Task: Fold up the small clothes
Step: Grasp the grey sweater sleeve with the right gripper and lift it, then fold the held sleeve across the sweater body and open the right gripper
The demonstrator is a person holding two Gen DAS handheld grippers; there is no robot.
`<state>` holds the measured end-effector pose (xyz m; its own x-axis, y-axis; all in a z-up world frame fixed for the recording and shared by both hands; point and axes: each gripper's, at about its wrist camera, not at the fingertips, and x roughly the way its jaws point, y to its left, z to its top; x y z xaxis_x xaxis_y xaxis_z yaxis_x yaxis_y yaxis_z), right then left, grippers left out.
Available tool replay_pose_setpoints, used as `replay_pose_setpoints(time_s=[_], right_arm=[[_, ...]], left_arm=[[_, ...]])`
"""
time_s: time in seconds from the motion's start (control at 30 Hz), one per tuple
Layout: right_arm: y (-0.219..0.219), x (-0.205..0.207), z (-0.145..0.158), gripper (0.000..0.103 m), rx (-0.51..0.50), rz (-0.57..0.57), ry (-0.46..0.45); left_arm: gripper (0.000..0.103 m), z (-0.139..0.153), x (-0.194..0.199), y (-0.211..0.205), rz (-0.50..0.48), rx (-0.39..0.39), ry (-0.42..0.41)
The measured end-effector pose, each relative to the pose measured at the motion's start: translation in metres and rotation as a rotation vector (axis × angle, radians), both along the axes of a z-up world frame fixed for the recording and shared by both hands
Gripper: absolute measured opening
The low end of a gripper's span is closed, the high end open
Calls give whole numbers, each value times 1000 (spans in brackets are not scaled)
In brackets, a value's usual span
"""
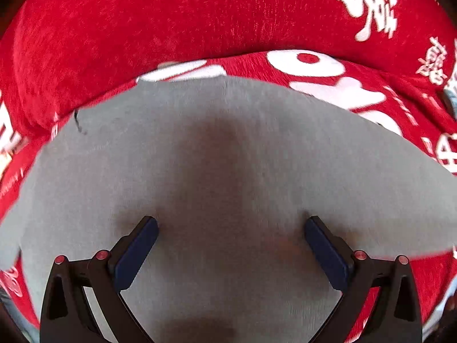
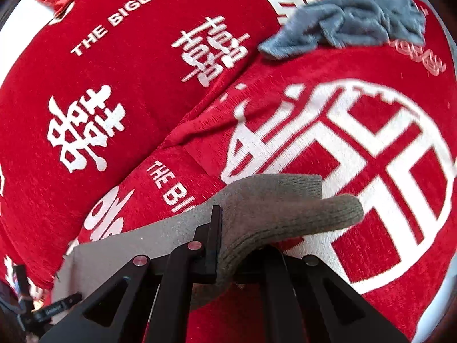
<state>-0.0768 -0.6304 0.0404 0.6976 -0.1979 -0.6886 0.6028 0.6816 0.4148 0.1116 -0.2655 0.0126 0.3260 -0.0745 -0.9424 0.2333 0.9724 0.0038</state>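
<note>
a: left wrist view first: how far along does the folding look to you?

b: early, i'd judge. the grey garment point(image 1: 228, 157) lies spread flat on the red printed cover point(image 1: 142, 28), filling most of that view, and i see no fold line across it. the left gripper point(image 1: 230, 228) hangs just above the cloth with its jaws wide apart and nothing between them, so it holds nothing.

a: and the other side?

b: the right gripper point(image 2: 225, 228) is clamped tight on a ribbed edge of the same grey garment point(image 2: 274, 208), it looks like a cuff or hem, bunched up and lifted a little off the cover point(image 2: 142, 85). the flat part of the cloth trails off to the lower left of that view.

a: so one fold is starting?

b: that's my reading: an edge is picked up, but it has not been laid over yet. whether it's a sleeve or the bottom hem i cannot tell.

a: anything else waiting?

b: a crumpled blue-grey piece point(image 2: 351, 20) sits well apart at the far end of the cover, unfolded. i'd guess it's next, so most of the job remains.
</note>
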Motion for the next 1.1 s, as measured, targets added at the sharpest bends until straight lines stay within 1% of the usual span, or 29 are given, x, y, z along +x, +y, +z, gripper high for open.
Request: replay_pose_setpoints(time_s=[0.07, 0.13, 0.2, 0.23, 0.3, 0.4, 0.5, 0.53, 0.6, 0.63, 0.67, 0.7, 0.77, 0.83, 0.9, 1.0, 1.1], right_arm=[[7, 4, 11, 5, -37, 5, 7], [15, 9, 22, 5, -76, 14, 17], [27, 14, 35, 5, -103, 28, 19], [36, 16, 46, 5, -119, 43, 10], [57, 20, 66, 5, -151, 77, -17], [107, 37, 102, 5, -225, 159, -50], [169, 63, 136, 5, -268, 259, -84], [199, 75, 148, 5, -289, 304, -95], [251, 92, 165, 5, -325, 379, -112], [274, 99, 169, 5, -341, 413, -118], [308, 108, 174, 5, -366, 459, -123], [336, 116, 175, 5, -383, 496, -122], [391, 133, 167, 5, -403, 567, -100], [437, 146, 150, 5, -410, 630, -60], [483, 160, 126, 5, -424, 687, -2], [529, 180, 84, 5, -458, 743, 94], [558, 191, 41, 5, -486, 774, 192]], left_arm=[[103, 0, -14, 12, 7, -40, 30], [103, 5, -24, 20, -9, -56, 16], [103, 10, -32, 32, -13, -74, 20], [103, 11, -35, 35, -5, -94, 20], [103, 18, -40, 58, 44, -124, 9], [103, 23, -43, 93, 99, -155, -5], [103, 27, -43, 142, 185, -196, -11], [103, 27, -42, 154, 209, -207, -14], [103, 28, -43, 190, 263, -226, -20], [103, 26, -42, 202, 280, -226, -23], [103, 25, -43, 218, 301, -226, -27], [103, 24, -45, 234, 323, -229, -30], [103, 20, -49, 260, 358, -236, -32], [103, 15, -53, 292, 405, -252, -34], [103, 8, -59, 323, 455, -268, -28], [103, -1, -65, 354, 506, -289, -25], [103, -9, -71, 378, 542, -307, -32]])
